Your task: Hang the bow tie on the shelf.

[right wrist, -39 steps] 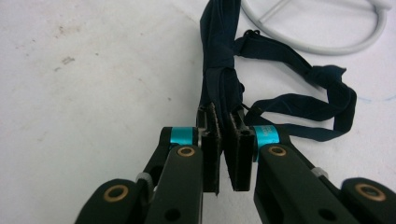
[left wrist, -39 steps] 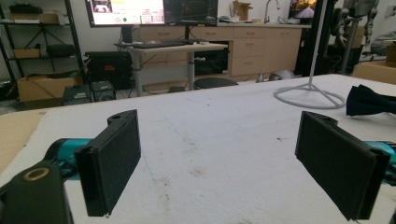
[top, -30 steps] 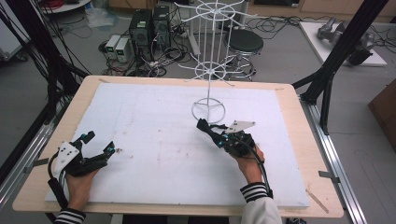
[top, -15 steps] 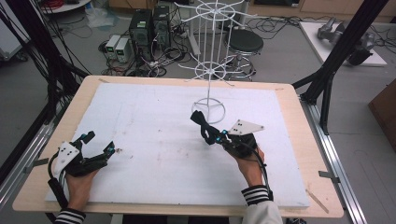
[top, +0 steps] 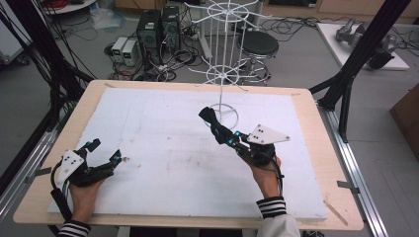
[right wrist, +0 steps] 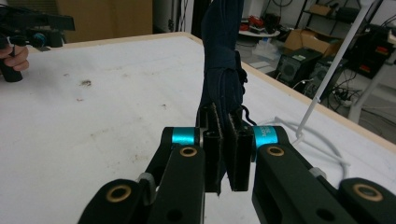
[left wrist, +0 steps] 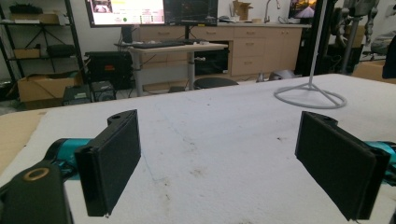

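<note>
My right gripper (top: 228, 139) (right wrist: 224, 140) is shut on a dark navy piece of cloth (top: 209, 120) (right wrist: 223, 70), held above the white foam board (top: 163, 148). The cloth sticks out past the jaws toward the base ring of a white wire rack (top: 222, 74), whose ring (right wrist: 317, 144) lies just right of the cloth. My left gripper (top: 103, 154) (left wrist: 219, 158) rests open near the board's front left, with nothing between its pads (left wrist: 112, 158). The rack's ring (left wrist: 310, 95) lies far ahead of it.
The foam board covers a wooden table (top: 321, 148). Black frame poles (top: 356, 64) stand at both sides. Computers (top: 158, 29), cables and a stool (top: 258, 45) sit on the floor behind the table. Small brown stains (top: 126, 159) mark the board near my left gripper.
My right gripper, with the dark cloth, has tilted and moved slightly left, toward the rack's base. The left gripper has stayed in place.
</note>
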A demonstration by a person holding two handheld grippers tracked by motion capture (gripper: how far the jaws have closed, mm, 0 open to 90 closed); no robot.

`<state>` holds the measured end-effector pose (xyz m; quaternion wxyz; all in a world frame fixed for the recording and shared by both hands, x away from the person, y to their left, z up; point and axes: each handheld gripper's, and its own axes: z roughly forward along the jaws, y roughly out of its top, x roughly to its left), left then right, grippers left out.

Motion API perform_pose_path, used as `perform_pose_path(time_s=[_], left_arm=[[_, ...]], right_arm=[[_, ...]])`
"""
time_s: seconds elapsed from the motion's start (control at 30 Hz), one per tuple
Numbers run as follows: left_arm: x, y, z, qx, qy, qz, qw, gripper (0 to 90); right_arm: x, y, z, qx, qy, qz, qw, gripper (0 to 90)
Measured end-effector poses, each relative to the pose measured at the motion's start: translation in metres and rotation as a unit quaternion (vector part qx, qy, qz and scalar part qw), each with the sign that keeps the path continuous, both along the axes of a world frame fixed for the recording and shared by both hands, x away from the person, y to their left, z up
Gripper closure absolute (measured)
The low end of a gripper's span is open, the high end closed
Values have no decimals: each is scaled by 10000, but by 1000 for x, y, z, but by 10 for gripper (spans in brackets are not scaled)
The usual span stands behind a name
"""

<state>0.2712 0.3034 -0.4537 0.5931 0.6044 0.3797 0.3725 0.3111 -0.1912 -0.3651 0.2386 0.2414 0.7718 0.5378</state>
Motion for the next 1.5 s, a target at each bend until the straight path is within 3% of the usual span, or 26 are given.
perform_pose_path(time_s=[0.57,0.77,0.97,1.5], left_arm=[[0,0,0,-16,0,3,10000,146],[0,0,0,-21,-3,2,10000,146],[0,0,0,-25,1,-1,10000,146],[0,0,0,-38,10,1,10000,146]], right_arm=[[7,12,50,70,-384,-11,9992,868],[12,11,63,259,-436,-59,9987,868],[19,10,66,302,-469,-120,9984,867],[41,0,61,636,-293,-301,9971,867]])
